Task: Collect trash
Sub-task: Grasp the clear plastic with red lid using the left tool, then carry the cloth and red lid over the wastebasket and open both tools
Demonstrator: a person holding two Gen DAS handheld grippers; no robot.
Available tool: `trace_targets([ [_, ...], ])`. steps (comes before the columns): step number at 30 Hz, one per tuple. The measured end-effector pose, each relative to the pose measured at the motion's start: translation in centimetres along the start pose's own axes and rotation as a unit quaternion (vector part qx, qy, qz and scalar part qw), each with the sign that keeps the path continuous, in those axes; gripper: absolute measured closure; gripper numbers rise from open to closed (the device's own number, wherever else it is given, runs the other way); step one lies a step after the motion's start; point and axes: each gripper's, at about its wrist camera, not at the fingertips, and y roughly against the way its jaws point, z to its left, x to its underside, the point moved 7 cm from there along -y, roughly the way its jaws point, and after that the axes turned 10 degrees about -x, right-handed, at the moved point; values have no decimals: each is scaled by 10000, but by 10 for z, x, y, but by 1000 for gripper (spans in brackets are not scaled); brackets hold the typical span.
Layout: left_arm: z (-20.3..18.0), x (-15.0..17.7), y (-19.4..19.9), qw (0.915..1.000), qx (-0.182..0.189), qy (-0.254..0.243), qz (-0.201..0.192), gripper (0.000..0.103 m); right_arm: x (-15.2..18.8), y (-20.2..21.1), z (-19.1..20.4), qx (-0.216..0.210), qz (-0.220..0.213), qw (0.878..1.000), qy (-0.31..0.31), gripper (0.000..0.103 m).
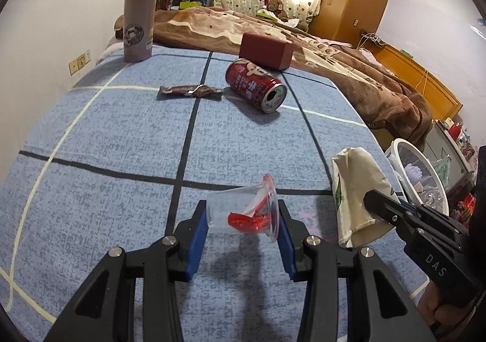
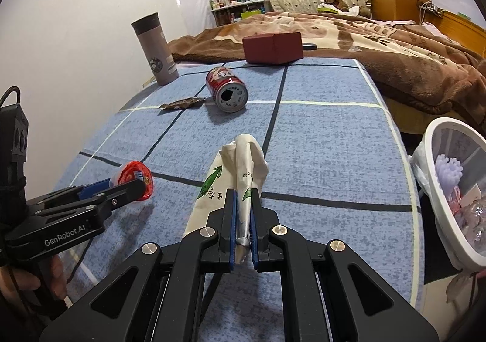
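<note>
My left gripper (image 1: 243, 214) is shut on a clear plastic cup (image 1: 240, 208) with a red torn lid, held just above the blue tablecloth; the cup also shows in the right wrist view (image 2: 133, 178). My right gripper (image 2: 243, 208) is shut on a crumpled white paper cup with green print (image 2: 240, 172), which also shows in the left wrist view (image 1: 355, 190). A red drink can (image 1: 256, 85) lies on its side farther back, with a brown snack wrapper (image 1: 188, 90) to its left. A white trash bin (image 2: 455, 190) stands off the table's right edge.
A tall grey tumbler (image 1: 140, 14) stands at the back left and a dark red box (image 1: 265, 50) at the back edge. A bed with a brown blanket (image 2: 395, 47) lies behind the table. The tablecloth (image 1: 106, 135) has dark and pale lines.
</note>
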Motion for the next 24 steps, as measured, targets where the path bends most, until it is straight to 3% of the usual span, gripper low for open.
trace_targets([
  [14, -34, -11, 17, 9994, 117, -241, -201, 59, -8, 30, -22, 61, -379, 9990, -224, 96],
  [24, -83, -20, 27, 9969, 382, -593, -346, 59, -11, 58, -54, 323, -664, 9962, -470, 96],
])
